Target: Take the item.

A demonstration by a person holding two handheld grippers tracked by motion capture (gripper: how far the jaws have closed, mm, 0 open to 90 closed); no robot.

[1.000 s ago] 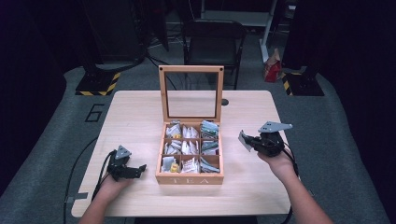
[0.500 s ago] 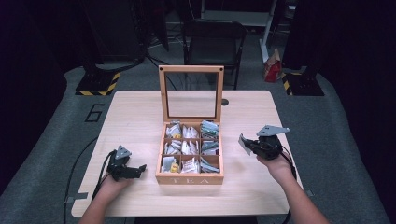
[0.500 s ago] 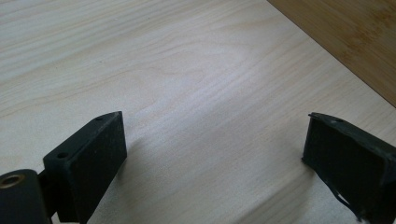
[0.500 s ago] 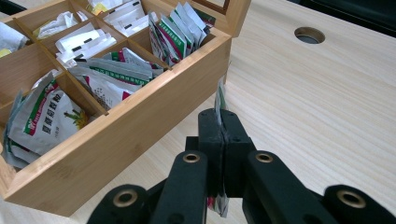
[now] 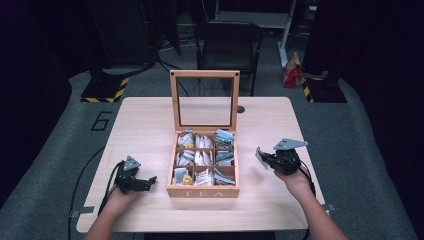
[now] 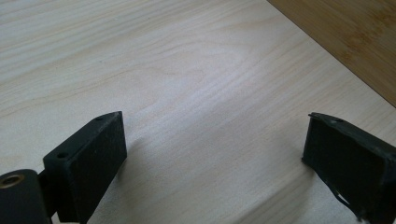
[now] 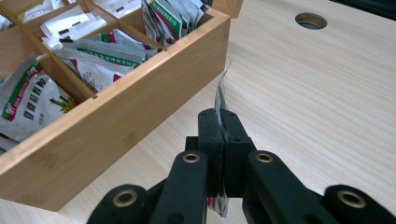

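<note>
The right tongs point(image 7: 223, 122) are pinched tight on a sachet point(image 7: 221, 95), just right of the tea box point(image 5: 204, 190). The left tongs point(image 6: 212, 154) gape wide, empty, low over the bench point(image 5: 150, 125).

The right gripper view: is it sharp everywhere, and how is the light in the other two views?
Right gripper view: the tea box and held sachet are fairly sharp, while the black links at the bottom edge are soft. High view: the table is bright, the surrounding room very dark. Left gripper view: even light, with soft shadows beside the left hand-held gripper.
</note>
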